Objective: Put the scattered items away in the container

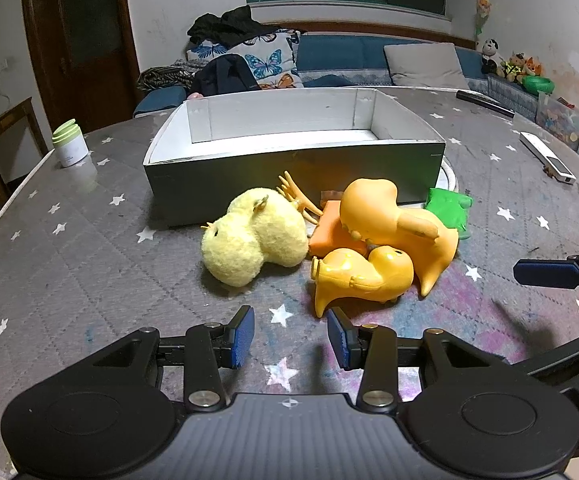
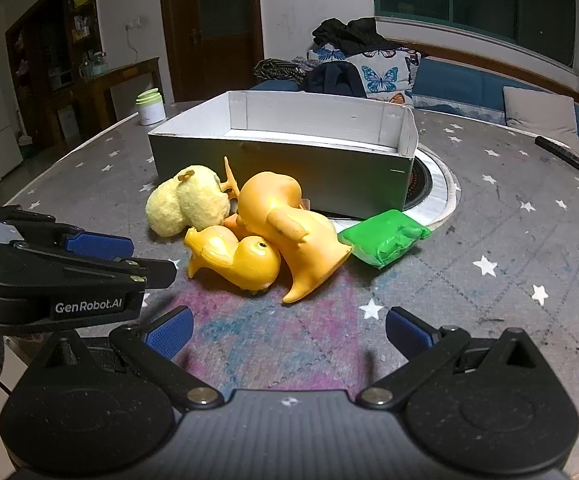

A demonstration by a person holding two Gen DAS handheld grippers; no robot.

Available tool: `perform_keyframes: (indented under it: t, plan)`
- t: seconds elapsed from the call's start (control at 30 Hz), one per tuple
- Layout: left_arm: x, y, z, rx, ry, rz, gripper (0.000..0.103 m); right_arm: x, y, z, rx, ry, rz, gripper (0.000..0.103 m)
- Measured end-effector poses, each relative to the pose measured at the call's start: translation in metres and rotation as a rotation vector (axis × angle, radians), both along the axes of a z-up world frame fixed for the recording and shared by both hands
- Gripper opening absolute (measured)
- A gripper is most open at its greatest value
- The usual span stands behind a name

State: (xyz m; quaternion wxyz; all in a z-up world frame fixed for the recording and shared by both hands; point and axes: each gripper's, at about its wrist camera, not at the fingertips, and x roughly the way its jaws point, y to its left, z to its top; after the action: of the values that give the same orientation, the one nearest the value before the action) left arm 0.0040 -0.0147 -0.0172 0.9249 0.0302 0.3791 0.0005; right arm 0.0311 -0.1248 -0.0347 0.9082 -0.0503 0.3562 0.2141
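A grey box (image 1: 289, 176) (image 2: 289, 168) with a white inside stands open on the table, nothing visible in it. In front of it lie a fluffy yellow plush chick (image 1: 249, 240) (image 2: 187, 200), a large orange rubber duck (image 1: 393, 220) (image 2: 285, 220), a small orange duck (image 1: 361, 276) (image 2: 233, 258), an orange block (image 1: 331, 232) half hidden under the ducks, and a green packet (image 1: 451, 206) (image 2: 383, 238). My left gripper (image 1: 291, 338) is open just short of the small duck. My right gripper (image 2: 289, 332) is open wide, nearer than the pile, holding nothing.
A white jar with a green lid (image 1: 69, 144) (image 2: 151, 106) stands at the far left of the table. A white remote (image 1: 547, 156) and a black bar (image 1: 485, 102) lie at the right. A round white-rimmed inset (image 2: 437, 188) sits behind the box. A sofa with cushions lies beyond.
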Motion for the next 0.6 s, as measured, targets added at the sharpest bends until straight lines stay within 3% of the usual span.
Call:
perform_keyframes:
  t: [0.6]
  plan:
    - [0.014, 0.000, -0.004, -0.011, 0.032, -0.002, 0.043, 0.010, 0.004, -0.003, 0.002, 0.021, 0.013, 0.103]
